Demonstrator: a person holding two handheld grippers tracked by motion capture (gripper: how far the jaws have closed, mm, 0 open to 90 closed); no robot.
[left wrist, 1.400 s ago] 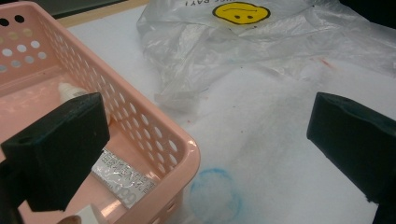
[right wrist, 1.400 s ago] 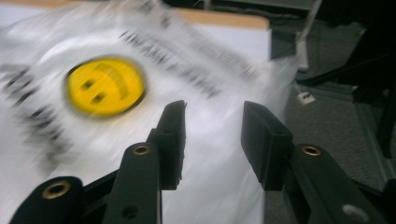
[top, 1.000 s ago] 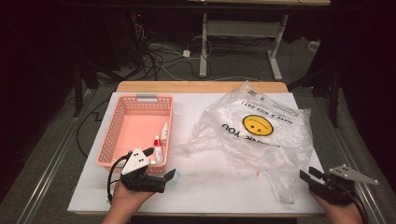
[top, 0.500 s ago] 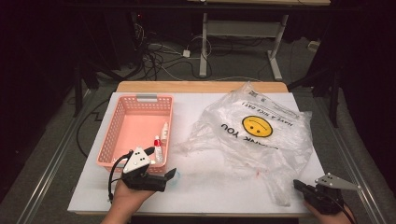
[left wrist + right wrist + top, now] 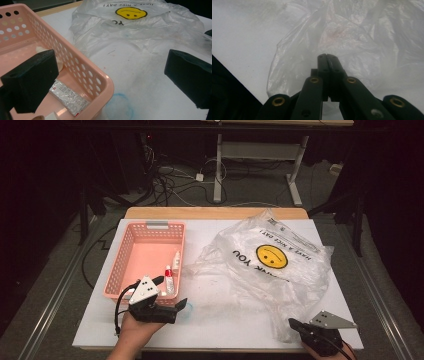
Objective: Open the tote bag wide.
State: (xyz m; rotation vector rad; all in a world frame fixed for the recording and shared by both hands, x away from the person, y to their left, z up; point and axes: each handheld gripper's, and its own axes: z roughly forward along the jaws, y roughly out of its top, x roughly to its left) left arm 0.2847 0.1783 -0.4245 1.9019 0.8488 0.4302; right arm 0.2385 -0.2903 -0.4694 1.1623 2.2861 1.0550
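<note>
Right tongs closed at the near corner of the bag; left tongs wide open at the basket.

High view: the clear bag [image 5: 270, 270] lies crumpled on the white counter [image 5: 220, 330], its long axis running from the far right toward the near right corner, where the right tongs [image 5: 295, 324] point at its edge, so the right hand is the nearer one. The left tongs [image 5: 170, 292] rest at the near wall of the pink basket [image 5: 125, 265], which holds two small tubes [image 5: 170, 277]. Left gripper view: the jaws stand wide apart, holding nothing, one over the perforated rigid plastic basket with a foil-printed tube [image 5: 68, 96] below, the other over bare counter; the bag is beyond, thin, glossy, wrinkled, with a yellow face print. Right gripper view: the jaws are shut together just short of the film's folded edge [image 5: 287, 40]; I cannot tell whether any film is pinched.
</note>
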